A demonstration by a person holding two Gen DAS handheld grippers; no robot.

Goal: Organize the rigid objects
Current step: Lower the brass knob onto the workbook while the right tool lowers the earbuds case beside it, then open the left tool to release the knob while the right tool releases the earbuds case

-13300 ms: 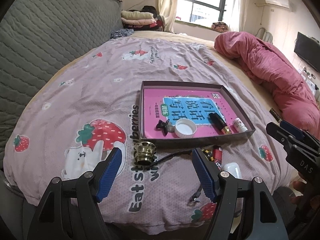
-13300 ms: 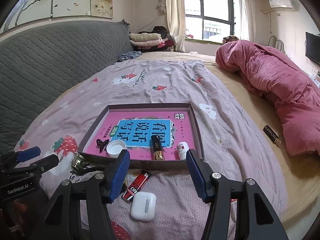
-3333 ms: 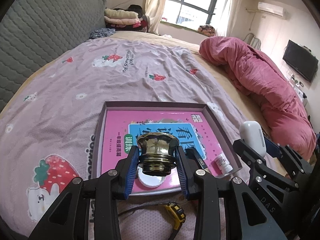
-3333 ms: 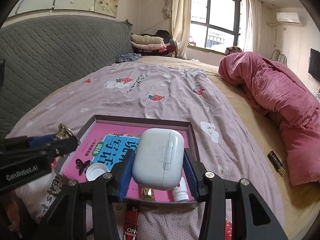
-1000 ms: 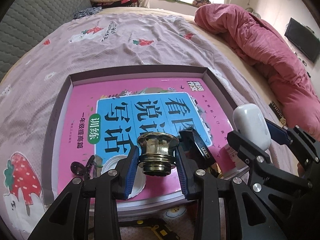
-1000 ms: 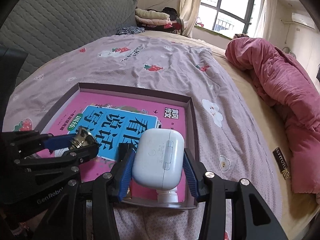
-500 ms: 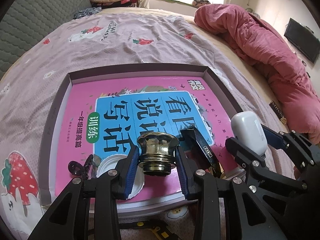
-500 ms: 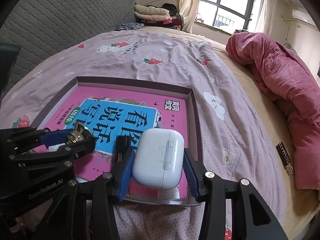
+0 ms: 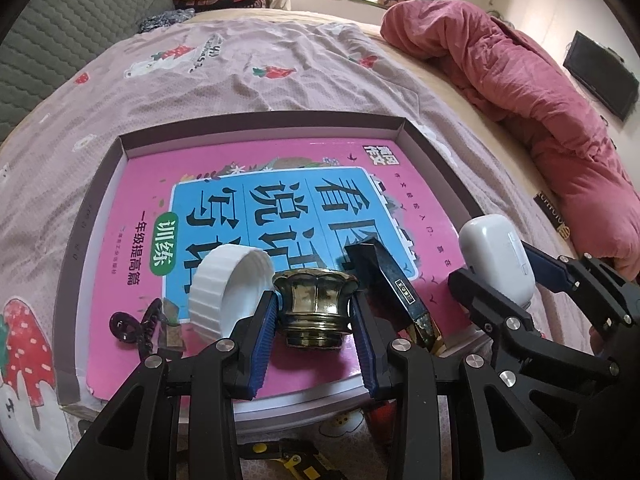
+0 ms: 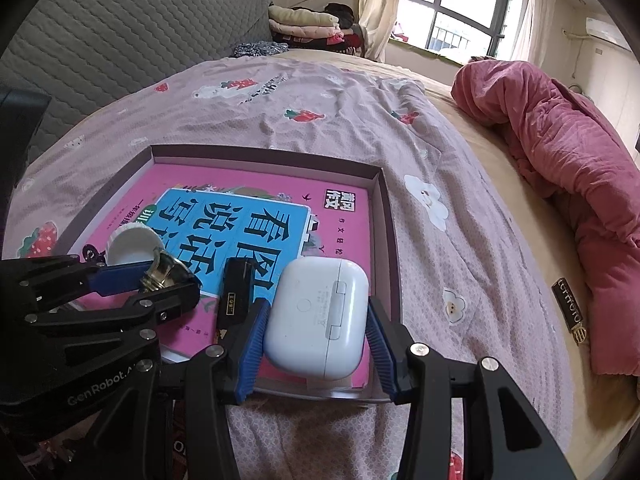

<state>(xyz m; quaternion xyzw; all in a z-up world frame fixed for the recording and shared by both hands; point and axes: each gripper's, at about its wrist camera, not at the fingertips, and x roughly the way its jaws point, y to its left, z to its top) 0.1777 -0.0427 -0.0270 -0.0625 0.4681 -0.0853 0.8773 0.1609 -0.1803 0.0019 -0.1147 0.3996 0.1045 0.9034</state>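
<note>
My left gripper (image 9: 314,314) is shut on a brass knob (image 9: 316,300), low over the pink book (image 9: 280,184) that lies in the shallow purple tray (image 9: 260,119). A white cap (image 9: 228,280) leans tilted against the left finger. A black hair clip (image 9: 132,326) lies left of the cap, and a black tube (image 9: 394,292) lies right of the knob. My right gripper (image 10: 316,320) is shut on a white earbud case (image 10: 318,312) above the tray's (image 10: 260,156) near right corner. In that view the left gripper (image 10: 160,276) holds the knob beside the black tube (image 10: 236,292).
The tray sits on a strawberry-print bedspread (image 10: 320,92). A rumpled pink quilt (image 9: 520,72) fills the right side, with a small black tag (image 10: 568,312) beside it. A yellow-and-black item (image 9: 296,460) lies below the tray's near edge. The grey padded headboard (image 10: 120,20) stands at left.
Both grippers have dropped a little closer to the tray with their loads still gripped. The white cap, flat before, now stands tilted against the left finger.
</note>
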